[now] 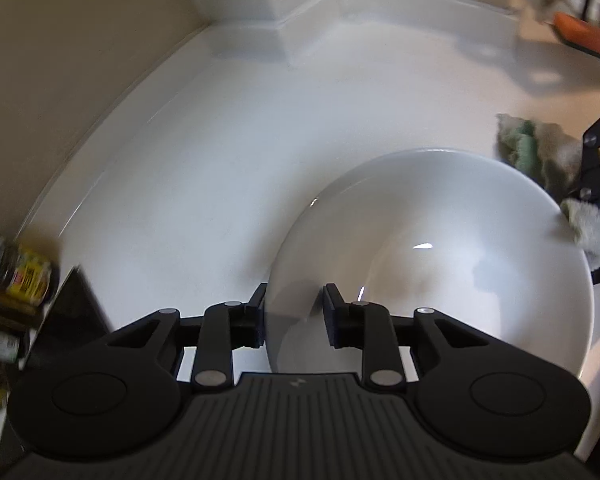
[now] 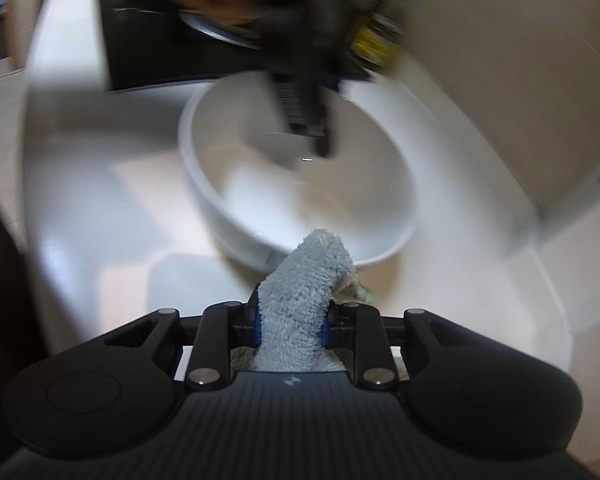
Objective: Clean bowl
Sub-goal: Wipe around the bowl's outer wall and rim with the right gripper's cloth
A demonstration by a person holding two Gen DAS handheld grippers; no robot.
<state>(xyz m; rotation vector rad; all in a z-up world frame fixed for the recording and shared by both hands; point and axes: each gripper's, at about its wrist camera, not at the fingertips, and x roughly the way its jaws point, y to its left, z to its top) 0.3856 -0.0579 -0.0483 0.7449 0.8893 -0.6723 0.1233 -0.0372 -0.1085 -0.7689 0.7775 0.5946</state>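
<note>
A white bowl [image 1: 440, 256] sits on the white counter [image 1: 220, 152]; in the right wrist view the bowl [image 2: 300, 184] looks tipped toward the camera. My left gripper [image 1: 294, 316] straddles the bowl's near rim, one finger outside and one inside, shut on the wall. From the right wrist view the left gripper [image 2: 312, 136] shows blurred at the far rim. My right gripper [image 2: 290, 320] is shut on a shaggy grey-white cloth [image 2: 304, 292] whose tip hangs at the bowl's near edge. In the left wrist view the right gripper's fingers [image 1: 594, 168] and the cloth [image 1: 540, 152] show at the bowl's right rim.
Jars with yellow labels [image 1: 24, 276] stand at the left beside a black panel [image 1: 72, 312]. An orange sponge [image 1: 584, 36] lies at the far right of the counter. A beige wall [image 1: 80, 40] borders the counter at the back. A black appliance [image 2: 148, 20] lies beyond the bowl.
</note>
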